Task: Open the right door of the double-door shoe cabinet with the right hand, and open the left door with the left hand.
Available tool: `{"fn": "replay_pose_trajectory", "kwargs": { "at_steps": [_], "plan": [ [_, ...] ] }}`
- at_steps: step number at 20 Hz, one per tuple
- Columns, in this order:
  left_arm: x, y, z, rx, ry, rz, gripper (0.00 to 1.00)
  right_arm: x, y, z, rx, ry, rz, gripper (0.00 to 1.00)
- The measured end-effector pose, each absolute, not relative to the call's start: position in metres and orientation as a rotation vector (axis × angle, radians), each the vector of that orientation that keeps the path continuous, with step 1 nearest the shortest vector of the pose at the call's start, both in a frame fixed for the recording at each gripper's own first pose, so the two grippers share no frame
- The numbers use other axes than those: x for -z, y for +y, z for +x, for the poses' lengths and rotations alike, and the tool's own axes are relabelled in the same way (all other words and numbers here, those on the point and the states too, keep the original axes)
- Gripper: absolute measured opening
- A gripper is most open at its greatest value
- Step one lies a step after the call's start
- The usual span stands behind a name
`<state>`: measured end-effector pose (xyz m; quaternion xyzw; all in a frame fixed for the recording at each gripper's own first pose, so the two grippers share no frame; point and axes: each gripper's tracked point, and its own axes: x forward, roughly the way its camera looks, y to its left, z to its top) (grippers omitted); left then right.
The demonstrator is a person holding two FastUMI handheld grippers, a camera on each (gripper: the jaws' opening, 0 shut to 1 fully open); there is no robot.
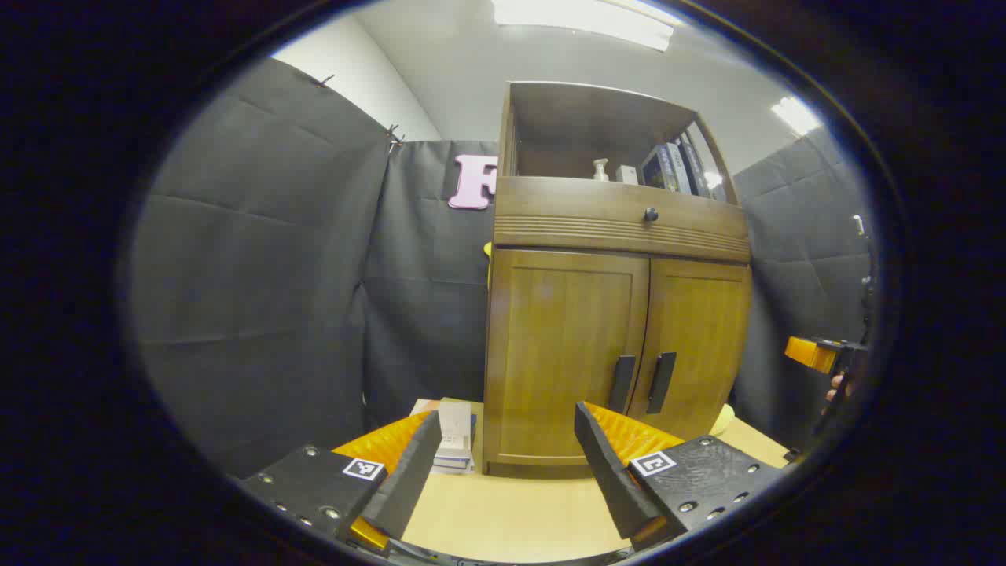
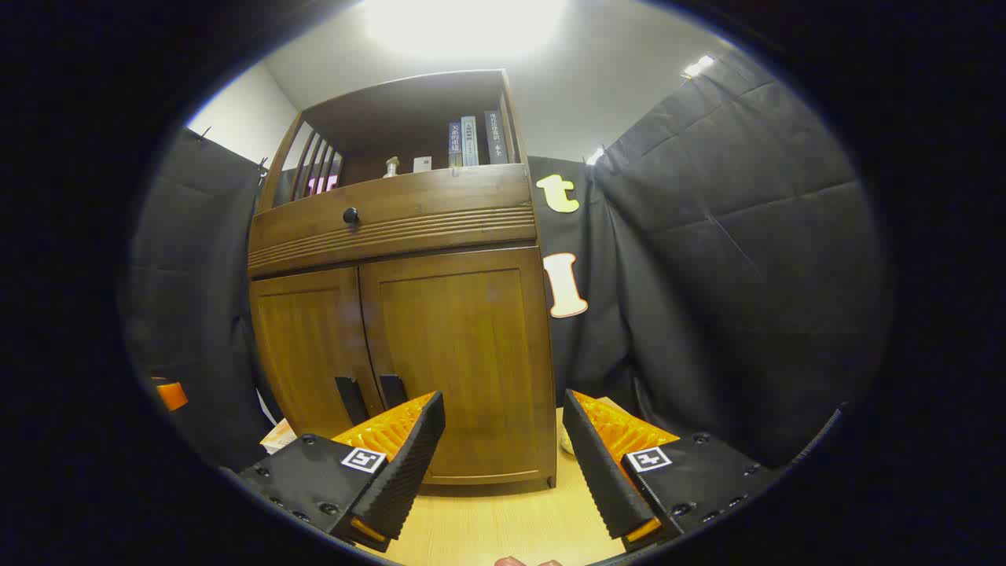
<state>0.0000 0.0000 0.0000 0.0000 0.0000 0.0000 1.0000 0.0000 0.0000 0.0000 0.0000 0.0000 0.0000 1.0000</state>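
so both doors are shut, and the cabinet [image 1: 613, 314] stands at the far edge of the table [image 1: 511, 511], ahead of both grippers. in the left gripper view the left gripper [image 1: 503, 464] is spread wide and holds nothing; the left door [image 1: 566, 354] lies straight ahead and slightly right of it, its handle [image 1: 622, 383] a dark upright bar beside the centre seam, above the right finger. in the right gripper view the right gripper [image 2: 499, 460] is also wide and empty; the right door [image 2: 456, 354] is dead ahead, but its handle [image 2: 392, 391] sits off to the left, just over the left finger. both handles run vertically, so my guess is each gripper must shift toward the seam and close across its bar. neither touches the cabinet yet. the right handle looks nearer to its gripper, which suits starting there.
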Motion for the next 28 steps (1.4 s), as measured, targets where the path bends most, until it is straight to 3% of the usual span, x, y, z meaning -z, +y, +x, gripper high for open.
{"fn": "replay_pose_trajectory", "kwargs": {
  "at_steps": [18, 28],
  "plan": [
    [0.008, -0.036, -0.014, 0.063, -0.013, 0.04, 0.97, 0.011, 0.01, -0.016, -0.051, 0.039, -0.019, 0.92],
    [0.027, -0.02, -0.028, 0.019, 0.018, -0.01, 1.0, 0.009, 0.055, 0.028, -0.114, 0.06, 0.005, 0.93]
  ]
}}
